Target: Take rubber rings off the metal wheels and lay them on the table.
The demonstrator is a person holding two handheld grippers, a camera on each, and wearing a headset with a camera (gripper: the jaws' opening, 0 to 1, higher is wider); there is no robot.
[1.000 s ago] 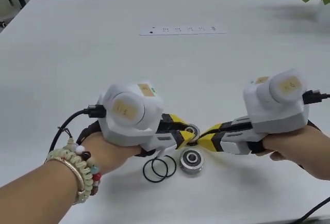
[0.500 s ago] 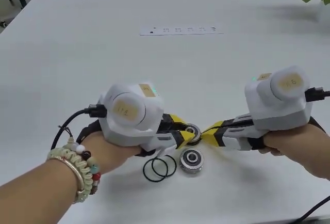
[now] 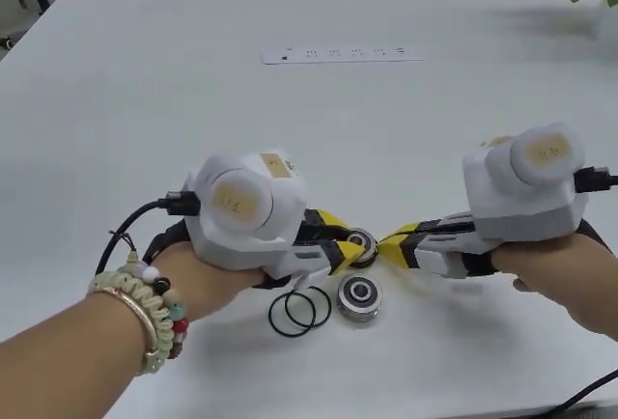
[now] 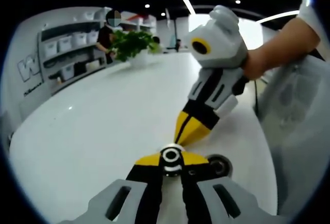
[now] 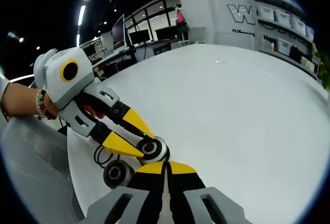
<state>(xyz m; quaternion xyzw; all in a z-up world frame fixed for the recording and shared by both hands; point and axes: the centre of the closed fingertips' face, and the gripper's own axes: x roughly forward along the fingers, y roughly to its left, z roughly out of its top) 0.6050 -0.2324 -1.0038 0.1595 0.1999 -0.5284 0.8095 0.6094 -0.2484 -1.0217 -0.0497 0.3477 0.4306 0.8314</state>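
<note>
Metal wheel (image 3: 362,241), round and shiny, sits clamped in the left gripper (image 3: 354,246).

Two metal wheels (image 3: 359,295), seemingly two rubber rings (image 3: 299,313).

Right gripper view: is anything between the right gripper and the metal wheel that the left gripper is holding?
Nothing visible. The right gripper, shut, points straight at the metal wheel clamped in the left gripper, close beside it. The second wheel and rubber rings lie on the table, off that line.

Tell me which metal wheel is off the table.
The silver metal wheel clamped in the left gripper; the other wheel lies flat on the white table.
</note>
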